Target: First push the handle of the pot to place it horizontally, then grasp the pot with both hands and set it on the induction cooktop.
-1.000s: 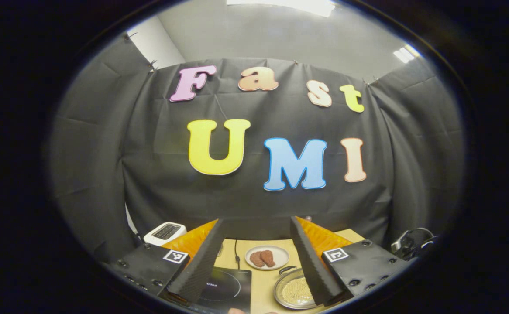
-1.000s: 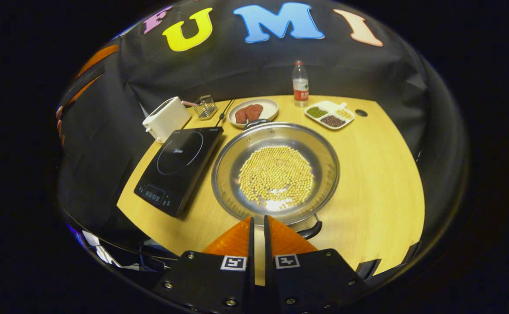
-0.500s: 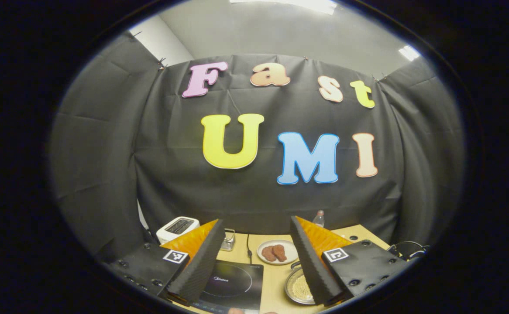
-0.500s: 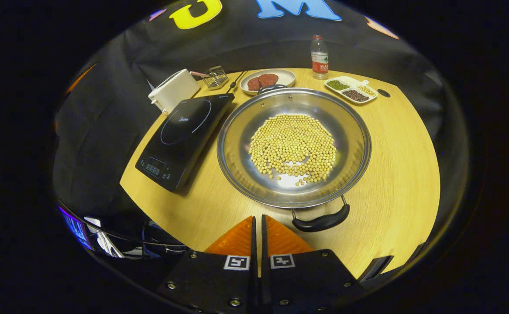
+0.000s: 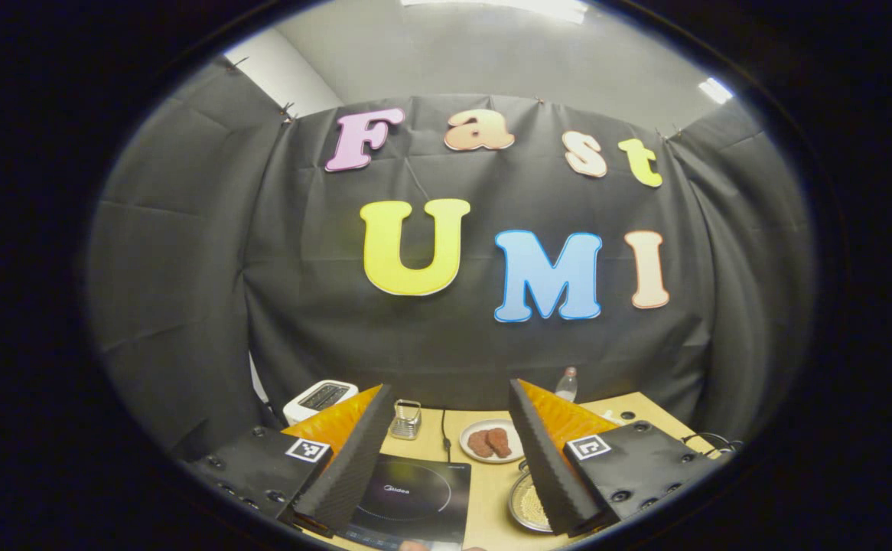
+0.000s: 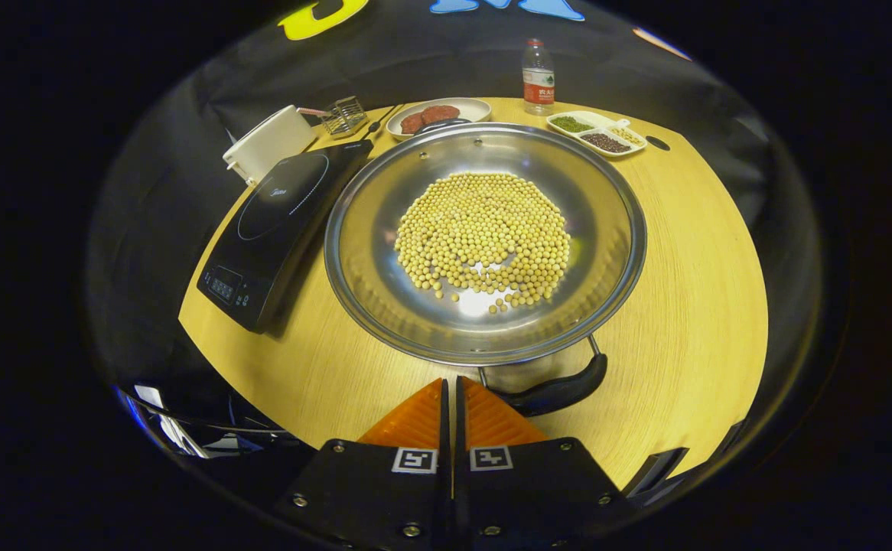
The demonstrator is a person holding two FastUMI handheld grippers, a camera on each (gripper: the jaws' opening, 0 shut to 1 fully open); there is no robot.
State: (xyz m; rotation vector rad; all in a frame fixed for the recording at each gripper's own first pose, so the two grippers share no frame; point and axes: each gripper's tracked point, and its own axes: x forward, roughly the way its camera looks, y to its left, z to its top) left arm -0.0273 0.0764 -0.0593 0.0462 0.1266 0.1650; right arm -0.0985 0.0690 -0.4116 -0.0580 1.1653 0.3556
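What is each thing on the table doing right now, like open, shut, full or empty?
pot: on the table, holding yellow beans.
induction cooktop: bare, nothing on it.
right gripper: shut, empty, close to the pot's near handle.
left gripper: open, empty.
water bottle: upright, cap on.
plate: holds two brown pieces.
divided dish: beans in its compartments.

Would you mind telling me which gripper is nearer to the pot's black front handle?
Right. The right gripper, fingers together, sits just beside the black handle of the pot. The left gripper, fingers apart, hangs farther back, with the pot small beyond its fingertips.
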